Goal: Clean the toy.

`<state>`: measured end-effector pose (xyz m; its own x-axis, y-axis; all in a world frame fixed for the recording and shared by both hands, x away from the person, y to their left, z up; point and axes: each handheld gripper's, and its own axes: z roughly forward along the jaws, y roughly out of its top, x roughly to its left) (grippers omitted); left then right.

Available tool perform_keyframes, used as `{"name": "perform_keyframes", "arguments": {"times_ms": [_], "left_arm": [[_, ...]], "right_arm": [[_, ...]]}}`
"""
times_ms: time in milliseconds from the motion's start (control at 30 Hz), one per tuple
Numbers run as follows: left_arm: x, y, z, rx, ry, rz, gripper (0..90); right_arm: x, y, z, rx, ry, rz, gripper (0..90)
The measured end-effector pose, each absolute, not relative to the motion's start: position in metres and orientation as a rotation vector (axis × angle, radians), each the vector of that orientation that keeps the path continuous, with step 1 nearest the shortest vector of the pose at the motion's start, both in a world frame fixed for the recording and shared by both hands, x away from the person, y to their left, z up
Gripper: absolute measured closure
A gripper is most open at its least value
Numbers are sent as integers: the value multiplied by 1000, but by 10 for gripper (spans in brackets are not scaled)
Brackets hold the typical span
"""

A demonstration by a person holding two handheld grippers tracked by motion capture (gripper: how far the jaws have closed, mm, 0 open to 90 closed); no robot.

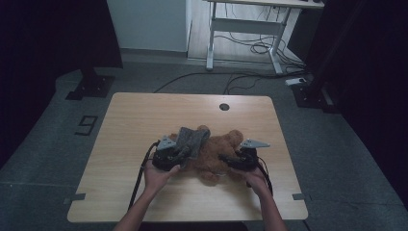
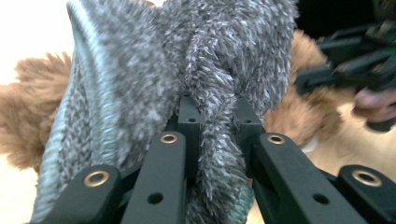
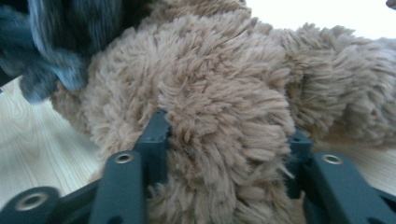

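On the table [image 1: 134, 115], left tongs [image 2: 212, 112] pinch grey cloth [image 2: 140, 70]; right tongs [image 3: 229, 135] seemingly clasp the teddy [image 3: 224, 93].

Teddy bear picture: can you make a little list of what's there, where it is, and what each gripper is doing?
bear: brown, lying on the table
grey cloth: fuzzy, draped over the bear's left end
left gripper: shut on a fold of the grey cloth
right gripper: fingers around a plump part of the bear
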<state>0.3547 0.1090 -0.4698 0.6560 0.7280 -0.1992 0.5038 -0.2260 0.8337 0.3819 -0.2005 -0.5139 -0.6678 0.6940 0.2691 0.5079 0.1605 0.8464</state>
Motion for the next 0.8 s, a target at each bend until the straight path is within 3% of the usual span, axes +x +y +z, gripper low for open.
{"name": "perform_keyframes", "arguments": {"times_ms": [267, 467, 600, 800], "left_arm": [[370, 48, -434, 1948, 868, 314, 780], [383, -6, -456, 2048, 882, 317, 779], [375, -1, -461, 2058, 855, 398, 785], [365, 36, -462, 2087, 889, 549, 787]], "right_arm": [[366, -194, -520, 1099, 2195, 1517, 536], [362, -194, -521, 1099, 2173, 1514, 541], [359, -196, -525, 1102, 2155, 1514, 550], [359, -196, -527, 1120, 2130, 1535, 549]]}}
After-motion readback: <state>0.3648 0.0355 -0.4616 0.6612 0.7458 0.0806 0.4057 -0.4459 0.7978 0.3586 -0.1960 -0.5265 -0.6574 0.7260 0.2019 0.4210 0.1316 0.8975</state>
